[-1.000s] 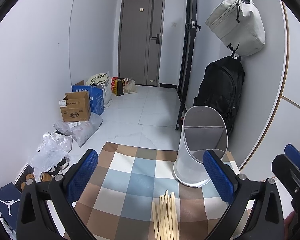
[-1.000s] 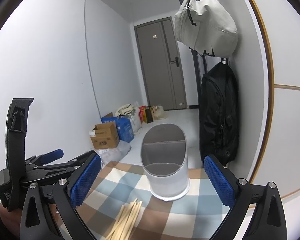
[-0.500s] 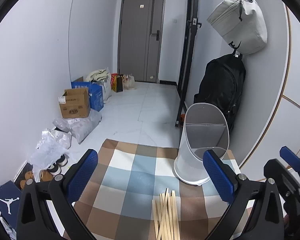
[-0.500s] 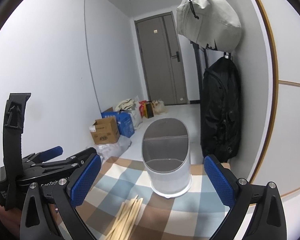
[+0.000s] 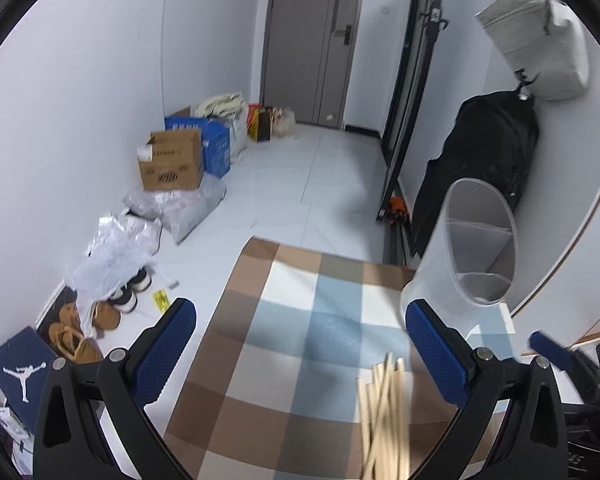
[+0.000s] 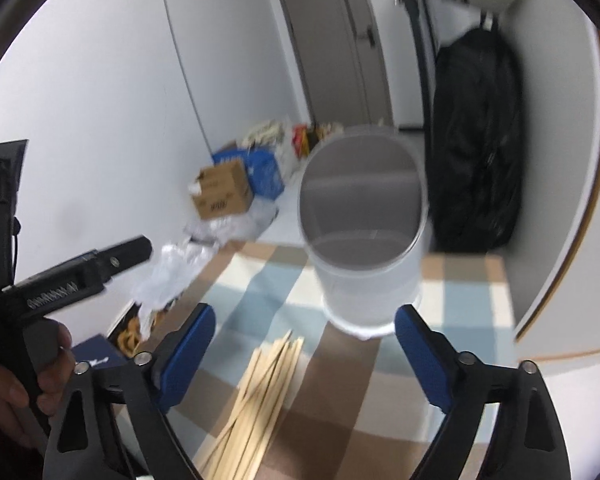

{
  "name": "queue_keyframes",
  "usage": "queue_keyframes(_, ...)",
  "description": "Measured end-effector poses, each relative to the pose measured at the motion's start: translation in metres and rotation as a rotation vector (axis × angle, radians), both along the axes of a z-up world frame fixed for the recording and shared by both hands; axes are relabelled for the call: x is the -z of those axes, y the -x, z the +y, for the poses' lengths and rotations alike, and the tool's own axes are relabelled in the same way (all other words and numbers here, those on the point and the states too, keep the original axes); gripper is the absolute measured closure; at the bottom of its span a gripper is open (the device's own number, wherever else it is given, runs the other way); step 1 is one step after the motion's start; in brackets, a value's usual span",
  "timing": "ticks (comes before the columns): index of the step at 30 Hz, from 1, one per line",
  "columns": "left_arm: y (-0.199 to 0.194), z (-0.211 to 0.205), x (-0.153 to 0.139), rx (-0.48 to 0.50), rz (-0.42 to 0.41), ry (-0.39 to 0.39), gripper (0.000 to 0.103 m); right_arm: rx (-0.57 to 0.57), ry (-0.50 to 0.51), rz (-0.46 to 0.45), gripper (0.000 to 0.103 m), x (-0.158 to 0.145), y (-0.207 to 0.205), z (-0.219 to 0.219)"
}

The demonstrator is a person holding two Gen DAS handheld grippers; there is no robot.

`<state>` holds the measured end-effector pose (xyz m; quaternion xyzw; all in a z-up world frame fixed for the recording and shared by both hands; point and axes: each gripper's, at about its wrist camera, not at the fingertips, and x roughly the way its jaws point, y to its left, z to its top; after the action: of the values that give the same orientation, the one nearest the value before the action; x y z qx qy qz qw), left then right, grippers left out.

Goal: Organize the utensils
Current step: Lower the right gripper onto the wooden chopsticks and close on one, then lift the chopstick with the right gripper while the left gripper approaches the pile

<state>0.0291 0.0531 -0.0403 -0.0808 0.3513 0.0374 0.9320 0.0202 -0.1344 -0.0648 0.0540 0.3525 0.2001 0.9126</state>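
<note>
A bundle of pale wooden chopsticks [image 5: 384,412] [image 6: 256,396] lies on a checked cloth [image 5: 312,320] [image 6: 260,280] over the table. Behind it stands a white two-compartment utensil holder [image 5: 464,256] [image 6: 364,248], upright. My left gripper [image 5: 300,352] hangs open above the cloth, left of the bundle, with nothing between its blue pads. My right gripper [image 6: 304,356] is over the far tips of the chopsticks; its jaws are closing but still wide, pressing on nothing. The left gripper body and the hand holding it [image 6: 40,376] show at the left of the right wrist view.
A black backpack [image 5: 488,160] and a light bag [image 5: 540,36] hang on the right wall behind the holder. On the floor beyond the table lie cardboard boxes [image 5: 172,164], plastic bags [image 5: 128,248] and shoes [image 5: 80,332]. A grey door [image 5: 312,40] closes the far end.
Both grippers have dropped and tilted down toward the table, so the cloth and chopsticks fill more of each view. The right jaws have narrowed slightly.
</note>
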Motion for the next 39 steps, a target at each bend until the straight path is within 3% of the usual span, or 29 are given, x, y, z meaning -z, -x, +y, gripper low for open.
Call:
queue_keyframes(7,-0.009,0.011,0.015,-0.003,0.083,0.013,0.001,-0.059,0.034,0.210,0.041,0.045,-0.024,0.021)
queue_keyframes(13,-0.011,0.015,0.019,0.015,0.126,0.018,0.001,-0.070,0.047,0.304,0.057,0.068,-0.039,0.030)
queue_keyframes(21,-0.014,0.018,0.028,0.028,0.175,0.031,0.001,-0.088,0.068,0.347,0.070,0.079,-0.058,0.050)
queue_keyframes(27,-0.014,0.018,0.031,0.034,0.188,0.019,0.001,-0.082,0.115,0.353,0.097,0.084,-0.060,0.053)
queue_keyframes(33,-0.015,0.018,0.032,0.030,0.188,0.016,0.001,-0.064,0.090,0.354,0.103,0.081,-0.060,0.043)
queue_keyframes(39,-0.018,0.013,0.035,0.033,0.193,-0.004,0.001,-0.036,0.033,0.329,0.103,0.068,-0.055,0.030)
